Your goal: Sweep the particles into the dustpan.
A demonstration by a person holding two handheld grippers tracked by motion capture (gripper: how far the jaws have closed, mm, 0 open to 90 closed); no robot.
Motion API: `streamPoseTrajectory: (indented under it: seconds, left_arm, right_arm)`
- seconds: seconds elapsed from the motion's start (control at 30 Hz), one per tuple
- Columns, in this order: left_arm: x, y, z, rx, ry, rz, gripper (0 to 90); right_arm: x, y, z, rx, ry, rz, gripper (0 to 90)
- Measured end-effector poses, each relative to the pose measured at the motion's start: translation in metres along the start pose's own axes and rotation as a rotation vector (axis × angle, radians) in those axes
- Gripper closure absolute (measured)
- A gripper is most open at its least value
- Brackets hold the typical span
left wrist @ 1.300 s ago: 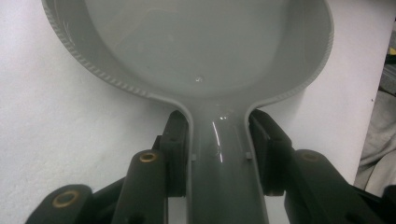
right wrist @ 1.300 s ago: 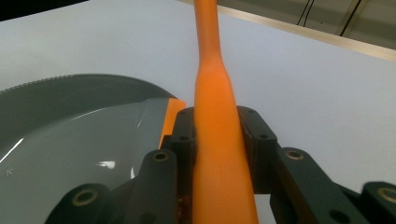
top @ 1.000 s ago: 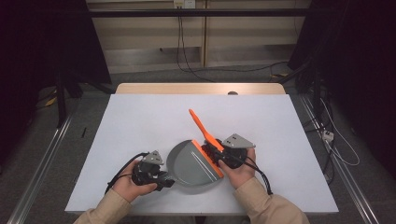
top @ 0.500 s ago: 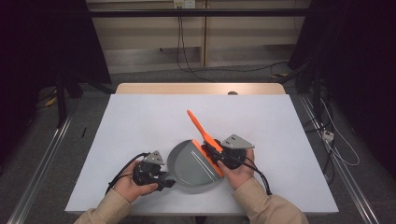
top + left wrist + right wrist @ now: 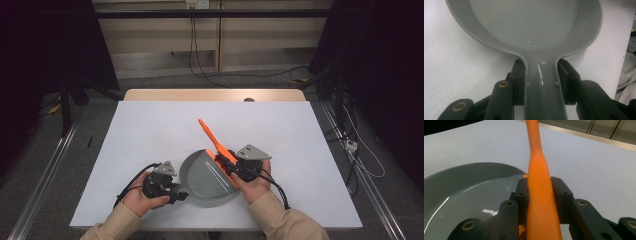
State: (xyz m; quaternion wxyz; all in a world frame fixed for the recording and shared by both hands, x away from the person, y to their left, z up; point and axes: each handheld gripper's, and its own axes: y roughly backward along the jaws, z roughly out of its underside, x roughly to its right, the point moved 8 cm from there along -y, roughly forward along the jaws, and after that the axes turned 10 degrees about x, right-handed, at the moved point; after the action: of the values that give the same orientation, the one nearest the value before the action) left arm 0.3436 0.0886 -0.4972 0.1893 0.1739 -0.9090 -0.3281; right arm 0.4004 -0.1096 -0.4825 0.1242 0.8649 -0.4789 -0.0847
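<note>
The grey dustpan (image 5: 206, 177) sits flat on the white table (image 5: 150, 130), near its front edge, and everything else here reads best against it. The left gripper (image 5: 172, 192) is at the dustpan's near-left side with its fingers (image 5: 518, 75) closed hard on the pan's handle, one pad on each flank of the neck. The right gripper (image 5: 231, 167) is at the dustpan's right rim, its fingers (image 5: 522, 190) clamped on the orange brush handle (image 5: 209, 133), which slants up and away from the pan toward the far side of the table.

What has changed over the last second is small: the tip of that orange handle has swung a little leftward, toward the line above the pan's middle, while the pan and the left hand have stayed where they were. The brush head itself (tucked at the pan's right edge, under the right hand) is mostly hidden, so I cannot tell whether bristles are touching the pan.

To my eye that tilt looks like a sweeping or seating motion of the brush against the pan, with the left hand simply bracing the pan so it does not slide
</note>
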Motion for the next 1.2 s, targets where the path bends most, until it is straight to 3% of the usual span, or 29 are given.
streamPoseTrajectory:
  seconds: [0.3, 0.4, 0.5, 0.57, 0.6, 0.7, 0.9, 1.07, 1.2]
  left_arm:
    - [0.0, 0.0, -0.001, 0.006, 0.011, -0.004, 62.5]
    - [0.0, 0.0, -0.001, 0.006, 0.014, -0.003, 62.6]
    - [-0.001, -0.001, -0.001, 0.007, 0.019, -0.006, 62.6]
    - [-0.001, 0.0, -0.001, 0.013, 0.02, -0.007, 62.6]
    - [-0.002, 0.0, -0.001, 0.014, 0.022, -0.009, 62.6]
    - [-0.002, 0.0, 0.0, 0.017, 0.028, -0.007, 62.6]
    - [-0.003, 0.0, 0.0, 0.014, 0.029, -0.007, 62.6]
    - [-0.003, 0.0, 0.0, 0.017, 0.029, -0.007, 62.6]
    - [-0.003, 0.001, 0.0, 0.016, 0.03, -0.006, 62.6]
  right_arm:
    - [-0.013, -0.003, -0.002, 0.009, -0.009, -0.039, 70.2]
    - [-0.019, -0.004, -0.005, 0.023, 0.008, -0.048, 70.3]
    - [-0.028, -0.003, -0.014, 0.05, -0.051, -0.106, 71.2]
    - [-0.032, -0.004, -0.019, 0.065, -0.019, -0.107, 71.2]
    - [-0.033, -0.004, -0.022, 0.075, -0.028, -0.121, 71.2]
    - [-0.026, -0.002, -0.03, 0.097, -0.043, -0.117, 71.2]
    - [0.003, 0.003, -0.037, 0.119, -0.072, -0.076, 71.2]
    - [0.025, 0.002, -0.026, 0.091, -0.038, -0.006, 71.2]
    - [0.034, -0.001, -0.018, 0.073, -0.007, 0.028, 71.2]
